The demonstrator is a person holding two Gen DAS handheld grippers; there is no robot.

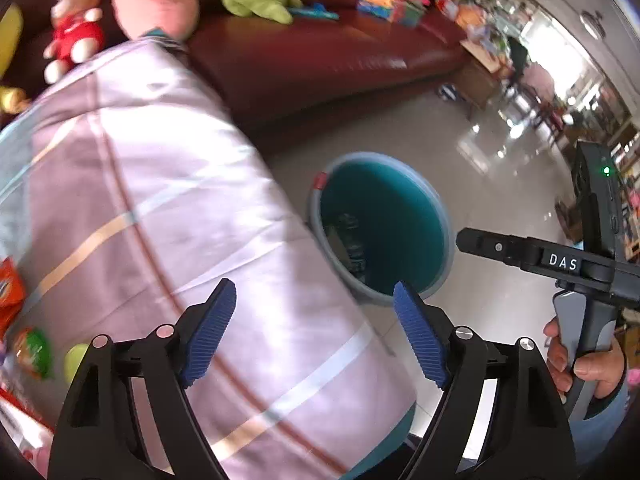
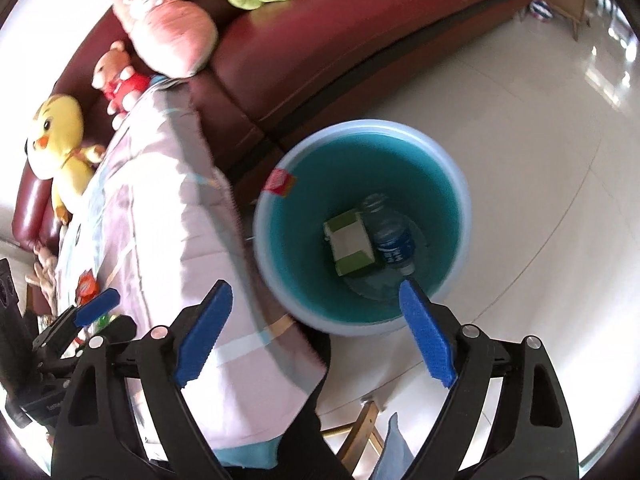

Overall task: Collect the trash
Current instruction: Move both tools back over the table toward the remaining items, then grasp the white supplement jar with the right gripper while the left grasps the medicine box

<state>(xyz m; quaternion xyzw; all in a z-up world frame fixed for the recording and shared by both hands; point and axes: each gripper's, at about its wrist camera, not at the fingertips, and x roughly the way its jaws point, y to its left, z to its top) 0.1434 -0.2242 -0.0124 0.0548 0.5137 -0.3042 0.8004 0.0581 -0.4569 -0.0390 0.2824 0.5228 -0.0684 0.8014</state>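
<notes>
Your right gripper (image 2: 316, 322) hangs wide open and empty above the teal bin (image 2: 460, 200); a carton (image 2: 350, 246) and bottle (image 2: 390, 240) lie inside. Your left gripper (image 1: 316, 332) gapes empty too.

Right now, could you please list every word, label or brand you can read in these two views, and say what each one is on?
"DAS": white letters on the black body of the right gripper, seen from the left wrist view.
Blue label of the plastic bottle in the bin: white print, too blurred to read.
Red sticker on the bin's rim: unreadable.
Orange snack packet on the bedsheet-covered table: logo too blurred.
</notes>
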